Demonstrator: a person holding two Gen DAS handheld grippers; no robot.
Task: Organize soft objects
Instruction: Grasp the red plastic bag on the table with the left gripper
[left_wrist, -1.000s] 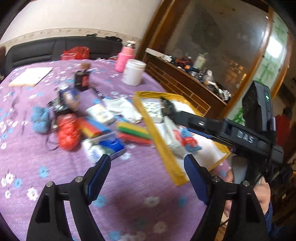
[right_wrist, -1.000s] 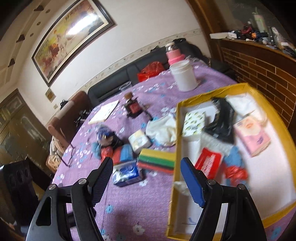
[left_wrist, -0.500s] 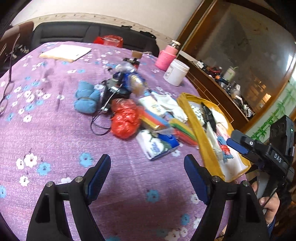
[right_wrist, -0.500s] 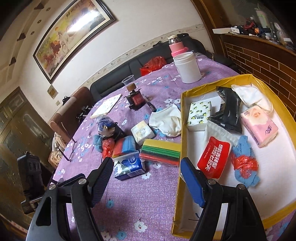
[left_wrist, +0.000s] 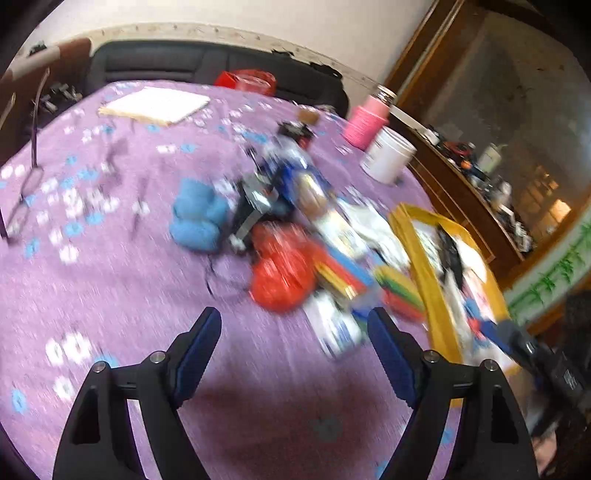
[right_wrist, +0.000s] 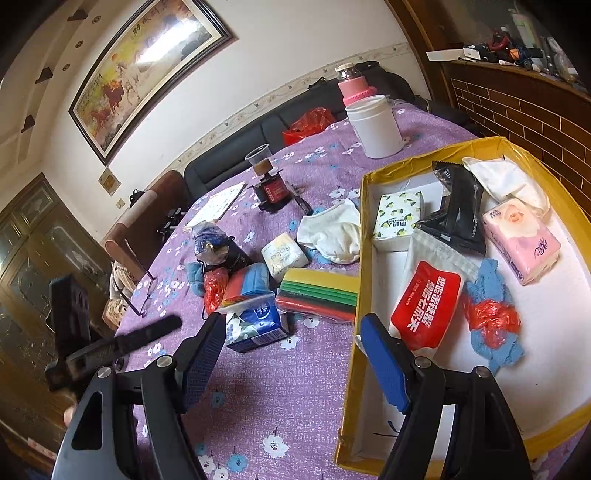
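Soft objects (left_wrist: 284, 273) motion-blurred in left view; yellow box (right_wrist: 364, 229) cropped.

Left wrist view motion-blurred, table clutter (left_wrist: 295, 236) indistinct; yellow box (right_wrist: 364, 229) cut off at right edge

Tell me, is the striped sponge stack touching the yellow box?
Touching. The right wrist view shows the striped sponge stack lying on the tablecloth with its right end pressed against the yellow box outer wall, no cloth visible between them.

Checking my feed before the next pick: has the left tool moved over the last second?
Yes. In its own view the yellow box has slid from centre toward the right edge, so the left tool has swung left over the pile, open and empty.
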